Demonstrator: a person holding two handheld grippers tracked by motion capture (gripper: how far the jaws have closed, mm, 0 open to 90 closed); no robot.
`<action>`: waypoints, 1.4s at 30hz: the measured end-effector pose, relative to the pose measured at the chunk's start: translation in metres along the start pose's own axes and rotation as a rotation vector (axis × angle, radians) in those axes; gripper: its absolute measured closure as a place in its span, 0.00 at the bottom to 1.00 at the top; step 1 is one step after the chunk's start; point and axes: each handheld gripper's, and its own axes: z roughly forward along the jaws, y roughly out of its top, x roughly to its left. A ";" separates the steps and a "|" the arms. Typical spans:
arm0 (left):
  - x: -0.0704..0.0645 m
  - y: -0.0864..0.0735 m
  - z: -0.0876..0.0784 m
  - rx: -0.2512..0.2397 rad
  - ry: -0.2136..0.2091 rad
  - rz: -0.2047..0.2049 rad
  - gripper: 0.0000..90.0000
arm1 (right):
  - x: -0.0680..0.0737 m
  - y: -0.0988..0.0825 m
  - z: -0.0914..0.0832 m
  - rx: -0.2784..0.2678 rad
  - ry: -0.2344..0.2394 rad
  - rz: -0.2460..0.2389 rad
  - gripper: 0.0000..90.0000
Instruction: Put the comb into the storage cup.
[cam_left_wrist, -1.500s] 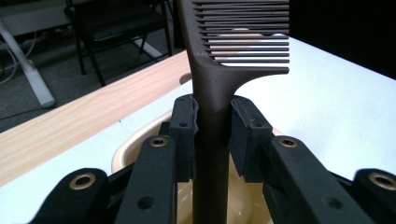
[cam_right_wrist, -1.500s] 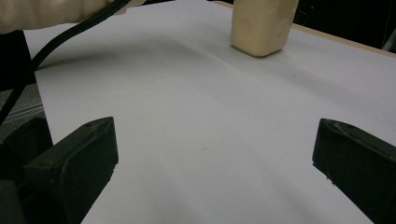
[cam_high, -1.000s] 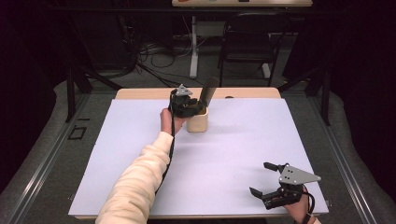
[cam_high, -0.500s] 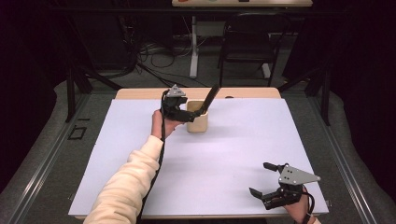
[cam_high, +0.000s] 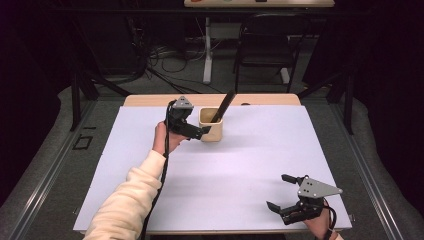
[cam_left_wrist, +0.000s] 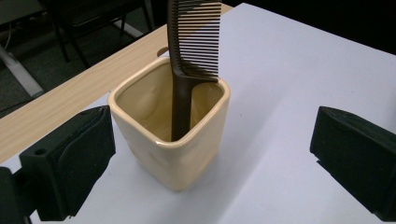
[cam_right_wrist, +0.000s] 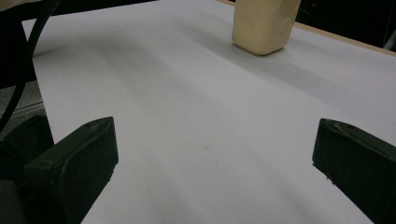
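Note:
A cream square cup (cam_high: 212, 131) (cam_left_wrist: 173, 135) stands near the far edge of the white table cover (cam_high: 240, 165). A dark brown comb (cam_high: 222, 106) (cam_left_wrist: 192, 56) leans in it, handle down and teeth up. My left gripper (cam_high: 198, 131) (cam_left_wrist: 210, 158) hovers just left of the cup, open, its jaws wide apart with nothing between them. My right gripper (cam_high: 283, 192) (cam_right_wrist: 210, 177) rests open near the front right corner, far from the cup (cam_right_wrist: 264, 24), nothing between its jaws.
A strip of wooden tabletop (cam_high: 150, 100) shows beyond the white cover. Behind the table stand a dark chair (cam_high: 265, 45) and floor cables (cam_high: 165, 55). A black cable (cam_right_wrist: 28, 60) trails from the left gripper along the person's cream sleeve (cam_high: 125, 205).
My left gripper has drawn back to the left and toward the person, away from above the cup, leaving the comb in the cup. The right gripper stays put.

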 end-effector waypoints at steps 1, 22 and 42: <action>0.000 -0.001 -0.001 -0.001 0.002 -0.008 0.00 | 0.000 0.000 0.000 0.003 -0.001 -0.004 0.00; -0.006 -0.009 -0.023 -0.007 0.052 -0.018 0.00 | -0.001 -0.001 0.002 0.021 -0.004 0.004 0.00; -0.023 -0.032 -0.039 -0.001 0.069 -0.014 0.00 | -0.001 -0.001 0.002 0.016 0.000 -0.002 0.00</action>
